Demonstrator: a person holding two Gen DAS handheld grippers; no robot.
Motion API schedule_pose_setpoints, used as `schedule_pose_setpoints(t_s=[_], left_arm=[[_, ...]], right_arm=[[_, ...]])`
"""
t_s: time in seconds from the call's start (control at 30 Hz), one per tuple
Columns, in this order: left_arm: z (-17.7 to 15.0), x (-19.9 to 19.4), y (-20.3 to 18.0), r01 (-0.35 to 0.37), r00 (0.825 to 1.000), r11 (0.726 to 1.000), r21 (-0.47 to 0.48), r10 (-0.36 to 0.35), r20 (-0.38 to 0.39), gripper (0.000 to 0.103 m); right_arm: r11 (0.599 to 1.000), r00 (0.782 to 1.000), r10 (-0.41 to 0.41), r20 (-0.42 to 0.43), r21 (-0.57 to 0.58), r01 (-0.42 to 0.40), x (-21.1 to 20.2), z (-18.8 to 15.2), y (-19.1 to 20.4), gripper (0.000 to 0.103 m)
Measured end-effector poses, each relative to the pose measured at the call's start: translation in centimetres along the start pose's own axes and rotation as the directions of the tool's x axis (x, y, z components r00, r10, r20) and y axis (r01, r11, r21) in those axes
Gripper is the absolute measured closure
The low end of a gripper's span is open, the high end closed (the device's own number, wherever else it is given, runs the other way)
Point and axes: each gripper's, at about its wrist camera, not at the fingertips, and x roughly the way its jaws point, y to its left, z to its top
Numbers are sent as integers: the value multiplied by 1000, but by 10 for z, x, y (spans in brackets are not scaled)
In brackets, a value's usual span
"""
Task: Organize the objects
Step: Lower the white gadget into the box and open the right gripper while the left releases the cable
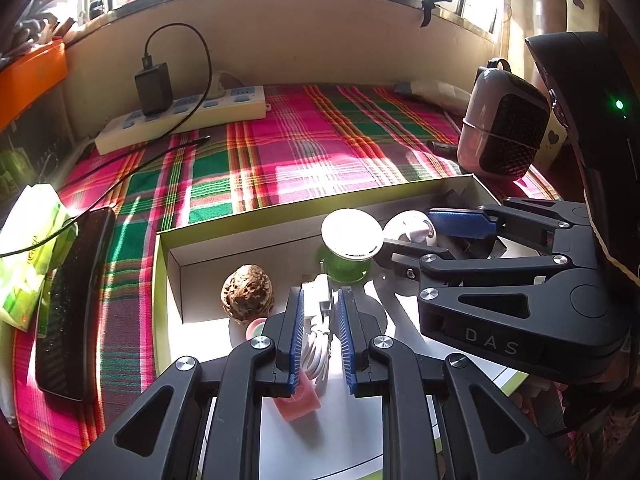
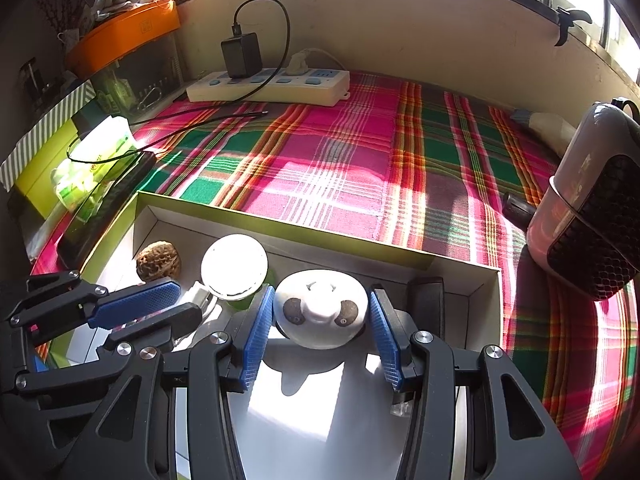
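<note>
A shallow white box with green sides (image 1: 240,236) (image 2: 280,224) lies on the plaid cloth. Inside it are a walnut (image 1: 248,298) (image 2: 159,260), a green jar with a white lid (image 1: 351,234) (image 2: 234,266), a white panda figure (image 2: 320,308) (image 1: 410,228), a coiled white cable (image 1: 318,336) and a pink block (image 1: 300,400). My left gripper (image 1: 319,300) straddles the white cable with a small gap on each side. My right gripper (image 2: 321,312) straddles the panda figure, pads at its sides; contact is unclear.
A power strip (image 1: 180,118) (image 2: 268,86) with a black charger and its cord lies at the back. A grey speaker-like device (image 1: 502,130) (image 2: 592,208) stands at the right. A black phone (image 1: 72,304) and a green tissue pack (image 1: 28,256) lie at the left.
</note>
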Motion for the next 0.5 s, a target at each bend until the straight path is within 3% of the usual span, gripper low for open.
schedule_pose_setpoints(t_s=[0.5], left_arm=[[1, -1, 1, -6, 1000, 1000, 6, 6, -2, 81]], right_arm=[[1000, 1000, -5, 3, 13, 5, -2, 0, -1, 54]])
